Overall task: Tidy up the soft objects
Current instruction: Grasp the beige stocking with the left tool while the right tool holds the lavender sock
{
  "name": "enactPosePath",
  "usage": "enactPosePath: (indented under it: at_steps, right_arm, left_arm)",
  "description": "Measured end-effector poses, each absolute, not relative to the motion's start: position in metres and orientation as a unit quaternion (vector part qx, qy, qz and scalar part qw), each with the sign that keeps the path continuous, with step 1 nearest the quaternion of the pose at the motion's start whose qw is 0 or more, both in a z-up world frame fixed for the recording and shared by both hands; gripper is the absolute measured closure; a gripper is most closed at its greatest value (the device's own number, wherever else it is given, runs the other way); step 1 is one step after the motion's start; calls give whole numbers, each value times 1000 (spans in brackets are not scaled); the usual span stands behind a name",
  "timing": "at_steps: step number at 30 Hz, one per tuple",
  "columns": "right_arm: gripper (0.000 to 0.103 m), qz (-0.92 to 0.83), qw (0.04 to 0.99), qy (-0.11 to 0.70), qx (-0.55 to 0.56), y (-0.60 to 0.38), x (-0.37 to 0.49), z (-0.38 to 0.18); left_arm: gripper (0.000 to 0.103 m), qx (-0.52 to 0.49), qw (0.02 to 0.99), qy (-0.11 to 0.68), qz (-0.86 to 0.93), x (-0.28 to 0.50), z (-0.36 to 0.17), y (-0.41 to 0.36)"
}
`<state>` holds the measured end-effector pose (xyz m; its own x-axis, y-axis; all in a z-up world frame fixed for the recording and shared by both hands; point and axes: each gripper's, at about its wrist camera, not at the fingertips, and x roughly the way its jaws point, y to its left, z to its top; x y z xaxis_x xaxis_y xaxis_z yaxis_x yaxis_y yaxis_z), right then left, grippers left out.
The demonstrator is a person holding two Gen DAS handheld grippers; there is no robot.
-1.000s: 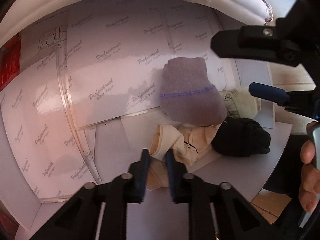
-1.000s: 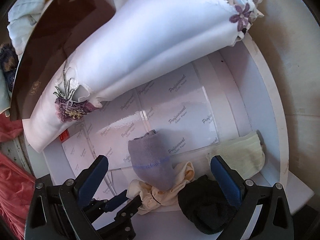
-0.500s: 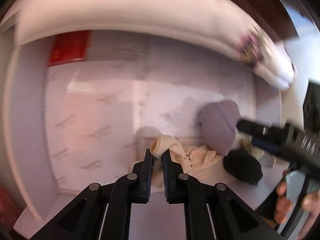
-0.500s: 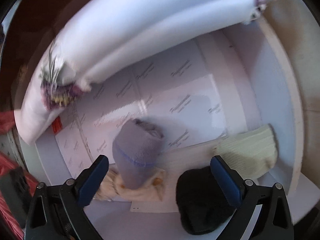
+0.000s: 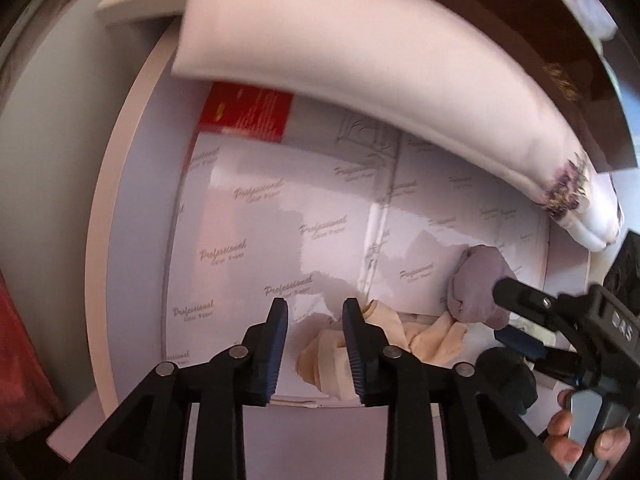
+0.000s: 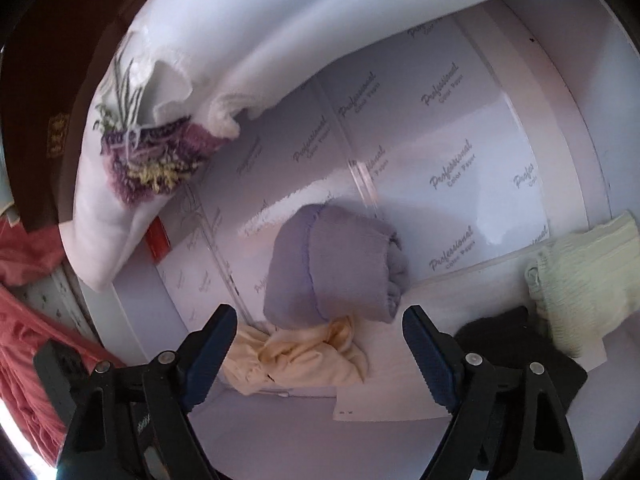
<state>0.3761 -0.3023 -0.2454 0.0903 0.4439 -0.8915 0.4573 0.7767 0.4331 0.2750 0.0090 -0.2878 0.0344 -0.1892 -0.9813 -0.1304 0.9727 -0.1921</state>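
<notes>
A cream sock (image 5: 332, 356) lies crumpled on the white paper-lined shelf, just right of and behind my left gripper (image 5: 314, 308), which is open and empty. It also shows in the right wrist view (image 6: 296, 356). A rolled lilac sock (image 6: 332, 268) sits above it, also in the left wrist view (image 5: 476, 284). A black sock (image 6: 516, 348) and a pale green sock (image 6: 584, 280) lie to the right. My right gripper (image 6: 320, 328) is open, its jaws wide, just in front of the lilac sock.
A white embroidered cloth (image 6: 168, 92) hangs over the shelf's back and also shows in the left wrist view (image 5: 380, 92). A red label (image 5: 244, 114) sits at the back left. The white shelf wall (image 5: 132, 208) curves on the left. Red fabric (image 6: 24, 320) lies outside at the left.
My left gripper was shut on the cream sock, dragged it left, then opened and let it go. My right gripper moved closer to the lilac sock, which rolled over.
</notes>
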Motion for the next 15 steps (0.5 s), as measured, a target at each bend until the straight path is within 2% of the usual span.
enactPosePath:
  at_steps: [10, 11, 13, 15]
  right_arm:
    - [18, -23, 664, 688, 290, -284, 392, -265]
    - [25, -25, 669, 690, 276, -280, 394, -266]
    - [28, -23, 674, 692, 257, -272, 399, -269]
    - [36, -26, 688, 687, 232, -265, 399, -265]
  left_arm:
    - [74, -113, 705, 700, -14, 272, -292, 11]
    - [74, -115, 704, 700, -12, 277, -296, -2]
    - [74, -114, 703, 701, -13, 278, -299, -4]
    - [74, -111, 704, 701, -13, 278, -310, -7]
